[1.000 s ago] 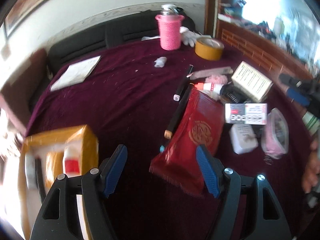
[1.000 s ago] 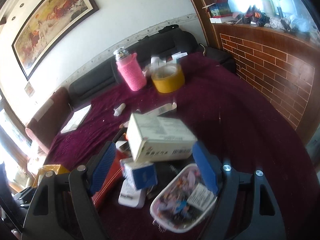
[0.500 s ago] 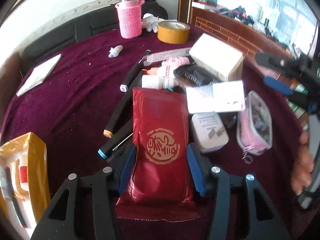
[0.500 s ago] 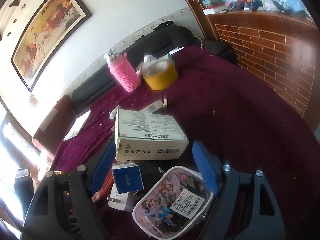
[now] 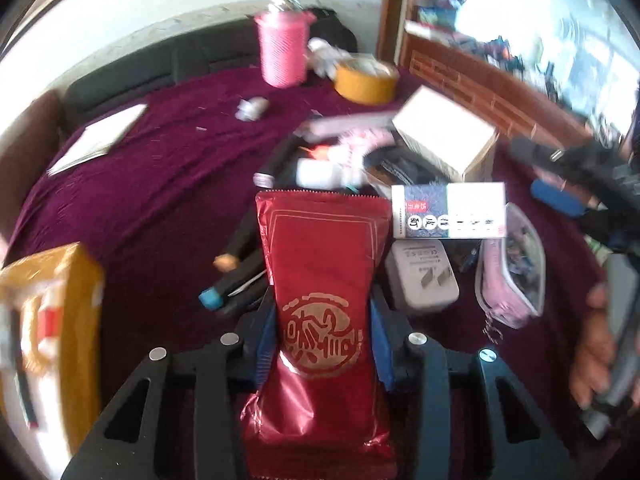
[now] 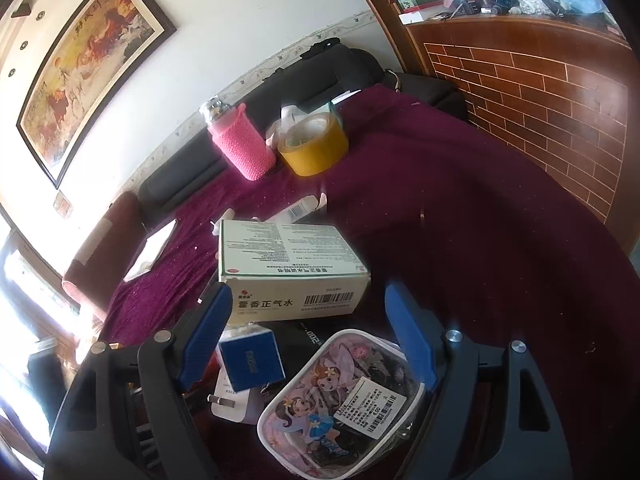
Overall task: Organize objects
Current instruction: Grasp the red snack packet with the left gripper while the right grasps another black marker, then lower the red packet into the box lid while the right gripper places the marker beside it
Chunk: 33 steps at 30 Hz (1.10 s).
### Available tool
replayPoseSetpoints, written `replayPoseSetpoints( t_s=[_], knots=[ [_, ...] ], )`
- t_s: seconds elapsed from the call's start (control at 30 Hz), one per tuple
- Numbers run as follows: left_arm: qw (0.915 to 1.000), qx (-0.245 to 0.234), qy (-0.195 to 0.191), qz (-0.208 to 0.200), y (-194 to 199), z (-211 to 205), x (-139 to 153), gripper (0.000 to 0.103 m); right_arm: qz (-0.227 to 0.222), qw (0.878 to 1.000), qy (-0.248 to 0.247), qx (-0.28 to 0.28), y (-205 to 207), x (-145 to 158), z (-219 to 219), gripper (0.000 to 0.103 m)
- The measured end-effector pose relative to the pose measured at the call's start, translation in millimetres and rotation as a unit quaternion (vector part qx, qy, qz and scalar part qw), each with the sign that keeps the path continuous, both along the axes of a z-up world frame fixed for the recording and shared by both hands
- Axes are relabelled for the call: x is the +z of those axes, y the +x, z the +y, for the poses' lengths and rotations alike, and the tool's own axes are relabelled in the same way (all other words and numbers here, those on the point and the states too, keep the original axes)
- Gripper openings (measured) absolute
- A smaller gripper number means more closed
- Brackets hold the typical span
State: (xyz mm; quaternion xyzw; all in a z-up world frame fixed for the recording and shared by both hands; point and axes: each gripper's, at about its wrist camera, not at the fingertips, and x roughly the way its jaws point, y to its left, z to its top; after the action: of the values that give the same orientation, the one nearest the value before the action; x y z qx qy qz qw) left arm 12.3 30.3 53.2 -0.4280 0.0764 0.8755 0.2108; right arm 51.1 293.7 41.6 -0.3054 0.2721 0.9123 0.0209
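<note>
The red foil packet [image 5: 324, 316] lies on the maroon cloth [image 5: 160, 184] among the clutter, and the left gripper [image 5: 322, 344] has just been closing, its blue pads now pressing the packet's sides. A second ago it hung wide. Lift-off looks next. The right gripper [image 6: 316, 344] stays spread above the cartoon pouch [image 6: 340, 408].

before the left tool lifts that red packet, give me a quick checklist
1. red packet sits between the left tool pads, which have just been closing: ok
2. Pads pressing both packet edges: ok
3. Grip firm enough to lift: cannot tell
4. Packet free of the white charger and black markers beside it: cannot tell
5. right tool open, holding nothing, above the cartoon pouch: ok
</note>
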Motion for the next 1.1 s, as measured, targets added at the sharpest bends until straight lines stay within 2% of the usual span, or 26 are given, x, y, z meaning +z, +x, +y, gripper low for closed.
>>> replayPoseSetpoints(
  t_s=[0.17,0.27,0.33,0.43,0.53,0.6,0.67,0.73,0.77,0.83,1.07,1.1],
  knots=[
    [0.9963,0.065,0.047,0.030,36,-73,39,0.036,0.006,1.000,0.030,-0.006,2,4,-6,0.079],
    [0.9886,0.120,0.074,0.053,59,-129,57,0.036,0.012,0.998,0.067,-0.007,4,7,-17,0.079],
    [0.9830,0.150,0.086,0.062,67,-159,63,0.036,0.001,0.995,0.099,-0.021,6,15,-28,0.078],
    [0.9741,0.189,0.090,0.086,81,-198,63,0.036,0.015,0.994,0.102,0.048,18,48,-70,0.078],
    [0.9677,0.209,0.102,0.097,91,-227,59,0.037,0.009,0.981,0.101,0.167,6,73,-126,0.078],
    [0.9654,0.215,0.112,0.097,98,-243,56,0.037,-0.042,0.970,0.086,0.223,-25,67,-156,0.077],
    [0.9636,0.221,0.113,0.100,105,-259,53,0.037,-0.090,0.964,0.089,0.234,-54,53,-173,0.067],
    [0.9610,0.230,0.113,0.105,111,-274,50,0.037,-0.156,0.956,0.096,0.228,-88,30,-184,0.038],
    [0.9597,0.234,0.113,0.107,112,-284,47,0.037,-0.187,0.954,0.094,0.216,-103,18,-186,0.034],
    [0.9568,0.245,0.117,0.103,114,-300,39,0.037,-0.229,0.949,0.111,0.186,-123,0,-193,0.034],
    [0.9537,0.259,0.132,0.078,103,-329,14,0.037,-0.275,0.942,0.164,0.100,-161,-23,-200,0.031],
    [0.9531,0.261,0.135,0.074,102,-332,11,0.037,-0.288,0.939,0.171,0.084,-164,-31,-199,0.025]
  ],
)
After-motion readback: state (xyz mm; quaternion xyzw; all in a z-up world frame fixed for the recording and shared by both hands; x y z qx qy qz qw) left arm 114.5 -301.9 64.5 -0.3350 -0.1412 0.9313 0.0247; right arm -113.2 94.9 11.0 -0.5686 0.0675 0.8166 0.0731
